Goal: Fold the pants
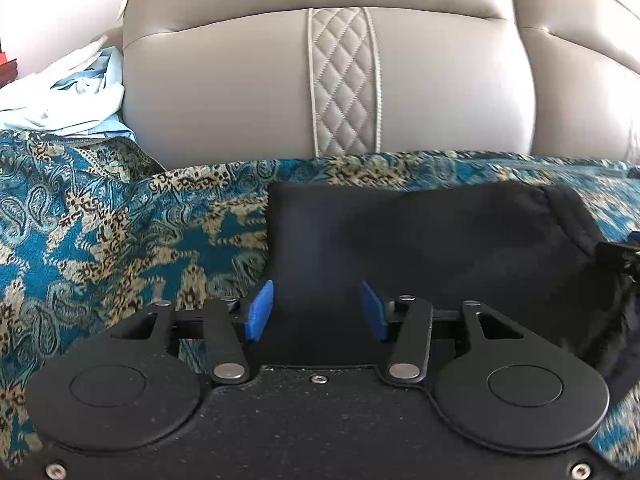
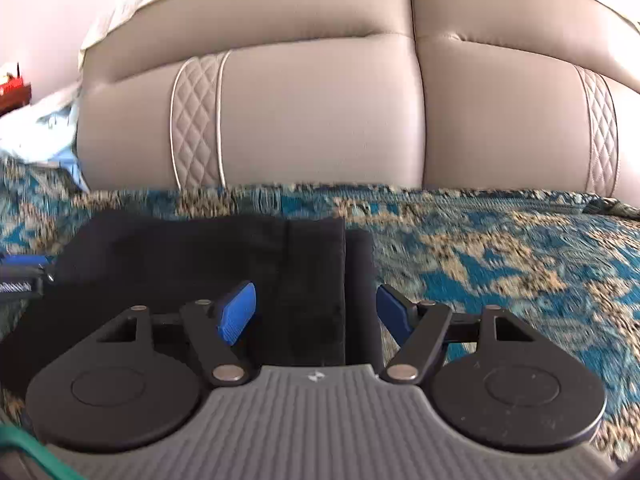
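Black pants (image 1: 420, 240) lie folded flat on the teal patterned sofa cover (image 1: 100, 240). My left gripper (image 1: 317, 312) hangs over their left part, open, its blue pads (image 1: 260, 312) apart with only dark cloth below them. In the right wrist view the same pants (image 2: 200, 248) end in a straight folded edge. My right gripper (image 2: 316, 312) stands open over that edge, one blue pad (image 2: 236, 312) above the cloth and the other beside it over the cover. Neither pad presses on the fabric. Each gripper shows at the edge of the other's view.
The beige leather sofa backrest (image 1: 240, 92) with quilted strips rises right behind the seat. A pile of light blue and white clothes (image 1: 68, 96) lies at the far left. The patterned cover (image 2: 500, 264) stretches out to the right of the pants.
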`<action>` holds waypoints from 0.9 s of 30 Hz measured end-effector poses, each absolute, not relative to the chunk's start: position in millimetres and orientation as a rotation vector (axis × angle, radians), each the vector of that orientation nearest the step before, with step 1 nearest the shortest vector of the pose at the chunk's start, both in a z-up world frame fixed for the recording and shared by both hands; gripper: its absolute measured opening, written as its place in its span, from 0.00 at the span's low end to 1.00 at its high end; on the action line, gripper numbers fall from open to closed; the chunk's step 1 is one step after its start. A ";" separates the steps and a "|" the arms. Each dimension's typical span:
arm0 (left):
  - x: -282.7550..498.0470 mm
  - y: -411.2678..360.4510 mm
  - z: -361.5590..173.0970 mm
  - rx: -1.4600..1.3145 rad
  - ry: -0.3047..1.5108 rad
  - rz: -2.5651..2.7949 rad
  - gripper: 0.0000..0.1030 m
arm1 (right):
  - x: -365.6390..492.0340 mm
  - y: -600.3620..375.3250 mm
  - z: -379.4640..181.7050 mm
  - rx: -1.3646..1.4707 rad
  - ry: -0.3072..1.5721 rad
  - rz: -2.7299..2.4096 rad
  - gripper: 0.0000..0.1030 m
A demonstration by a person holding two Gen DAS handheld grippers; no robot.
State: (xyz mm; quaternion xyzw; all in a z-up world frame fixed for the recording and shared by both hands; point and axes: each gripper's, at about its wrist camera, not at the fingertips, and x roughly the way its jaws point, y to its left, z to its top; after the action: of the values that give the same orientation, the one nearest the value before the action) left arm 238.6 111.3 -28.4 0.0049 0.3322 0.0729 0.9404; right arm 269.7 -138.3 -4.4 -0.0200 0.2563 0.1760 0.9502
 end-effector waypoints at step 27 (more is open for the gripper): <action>178.1 101.1 -50.6 -0.002 0.681 0.145 0.60 | 239.6 -155.6 -12.6 0.018 0.512 0.279 0.95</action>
State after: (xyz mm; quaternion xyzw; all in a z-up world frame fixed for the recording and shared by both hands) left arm 178.1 101.1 -50.6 -0.0012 0.3338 0.0711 0.9400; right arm 239.6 -155.6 -12.6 0.0088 0.2524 0.1375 0.9578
